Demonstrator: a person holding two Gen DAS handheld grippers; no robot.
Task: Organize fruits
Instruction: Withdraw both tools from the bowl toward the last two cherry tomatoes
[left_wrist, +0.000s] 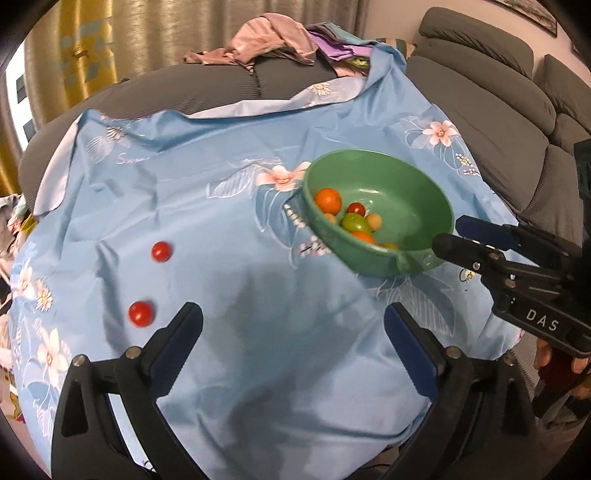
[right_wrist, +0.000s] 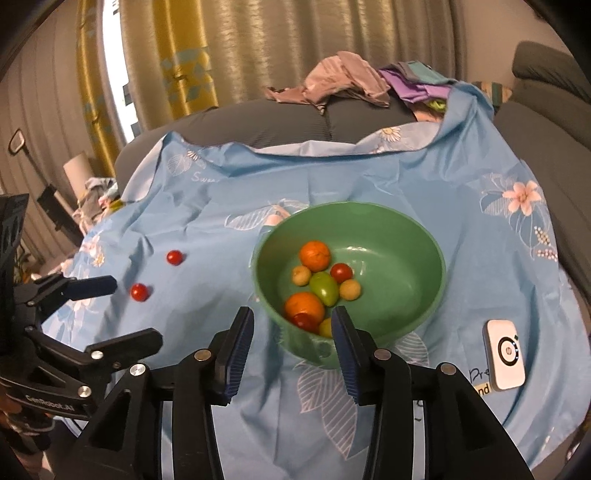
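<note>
A green bowl (left_wrist: 406, 177) (right_wrist: 399, 266) stands on the blue flowered cloth (left_wrist: 221, 206) and holds several fruits: two oranges, red and green tomatoes and small yellowish ones. Two red cherry tomatoes lie loose on the cloth to its left, one farther (left_wrist: 161, 252) (right_wrist: 174, 257) and one nearer (left_wrist: 140, 314) (right_wrist: 139, 292). My left gripper (left_wrist: 293, 317) (right_wrist: 133, 310) is wide open with nothing in it, just right of the nearer tomato. My right gripper (right_wrist: 291, 314) (left_wrist: 452, 232) hovers at the bowl's near rim, jaws partly apart and holding nothing.
A white device (right_wrist: 505, 357) lies on the cloth right of the bowl. A pile of clothes (left_wrist: 273, 37) (right_wrist: 343, 81) sits at the back on the grey sofa (left_wrist: 517, 122). Curtains (right_wrist: 229, 48) hang behind.
</note>
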